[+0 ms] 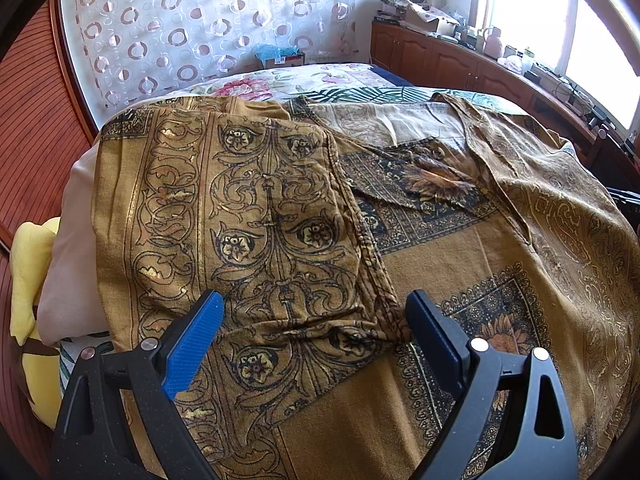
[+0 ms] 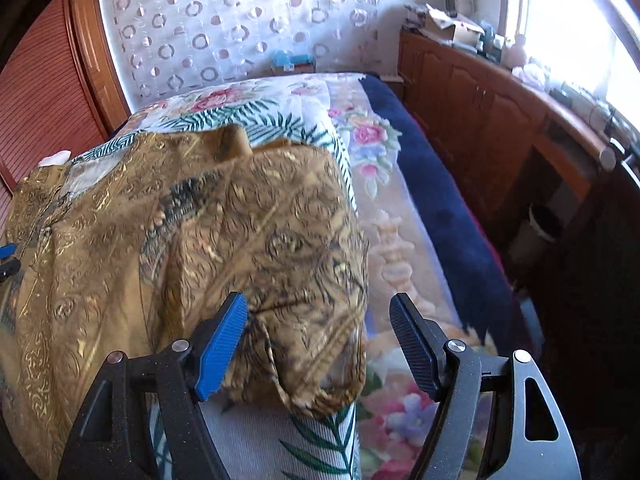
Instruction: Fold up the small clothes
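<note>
I see the ochre patterned garment [image 1: 280, 208] spread over the floral bedspread [image 2: 256, 116], one sleeve folded across its body at 10 o'clock. My left gripper [image 1: 314, 320] hovers over that fold, jaws wide, gripping nothing. My right gripper [image 2: 318, 328] stands open at the garment's 3 o'clock edge, empty.

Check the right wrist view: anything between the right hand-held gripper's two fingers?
Yes. The loose corner of the ochre patterned garment lies between the open fingers of the right hand-held gripper, nearer the blue pad; floral bedding fills the rest.
</note>
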Available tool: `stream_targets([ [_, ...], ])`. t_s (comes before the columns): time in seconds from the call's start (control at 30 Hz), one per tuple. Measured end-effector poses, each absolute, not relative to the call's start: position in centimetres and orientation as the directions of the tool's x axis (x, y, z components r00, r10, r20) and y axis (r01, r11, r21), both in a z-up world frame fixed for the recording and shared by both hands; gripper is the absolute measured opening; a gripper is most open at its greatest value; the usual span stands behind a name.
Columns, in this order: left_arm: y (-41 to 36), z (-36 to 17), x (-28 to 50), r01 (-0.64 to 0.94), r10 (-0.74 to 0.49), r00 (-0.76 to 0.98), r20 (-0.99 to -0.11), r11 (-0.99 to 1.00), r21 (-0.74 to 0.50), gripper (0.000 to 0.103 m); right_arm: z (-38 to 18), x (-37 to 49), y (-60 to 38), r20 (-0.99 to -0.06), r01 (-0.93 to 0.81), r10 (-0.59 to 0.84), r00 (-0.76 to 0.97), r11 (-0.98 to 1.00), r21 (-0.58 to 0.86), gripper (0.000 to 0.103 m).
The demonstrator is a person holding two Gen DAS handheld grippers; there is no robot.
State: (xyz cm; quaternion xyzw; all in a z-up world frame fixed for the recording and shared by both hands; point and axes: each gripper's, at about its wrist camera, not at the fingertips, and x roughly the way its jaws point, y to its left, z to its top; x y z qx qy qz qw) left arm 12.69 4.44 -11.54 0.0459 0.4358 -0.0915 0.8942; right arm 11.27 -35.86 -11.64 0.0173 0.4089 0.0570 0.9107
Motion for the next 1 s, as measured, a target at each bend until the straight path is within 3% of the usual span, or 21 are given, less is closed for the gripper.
stream_targets([
  [0.47, 4.5, -11.5, 12.7, 0.203, -0.124, 0.603, -0.788, 0.979, 0.002, 0.093, -11.1, 10.5, -38.3, -0.754, -0.081, 0.191, 0.629, 0.98, 0.181, 0.071],
  [0.73, 4.5, -11.5, 12.7, 0.203, -0.124, 0.603, -0.788, 0.979, 0.002, 0.093, -10.8, 10.1, -37.2, -0.751, -0.103, 0.195, 0.631, 0.98, 0.168, 0.044],
  [0.8, 4.5, -11.5, 12.7, 0.203, -0.124, 0.603, -0.788, 0.979, 0.002, 0.093, -10.6, 10.0, -37.3, -0.754, -0.082, 0.166, 0.636, 0.986, 0.147, 0.026],
  [0.9, 4.5, -11.5, 12.7, 0.203, -0.124, 0.603, -0.788, 0.979, 0.002, 0.093, -10.1, 9.7, -37.6, -0.742, -0.066, 0.135, 0.657, 0.99, 0.122, 0.008],
  [1.0, 4.5, -11.5, 12.7, 0.203, -0.124, 0.603, -0.788, 0.979, 0.002, 0.093, -8.9, 9.4, -37.6, -0.712, -0.074, 0.143, 0.688, 0.989, 0.127, 0.006],
])
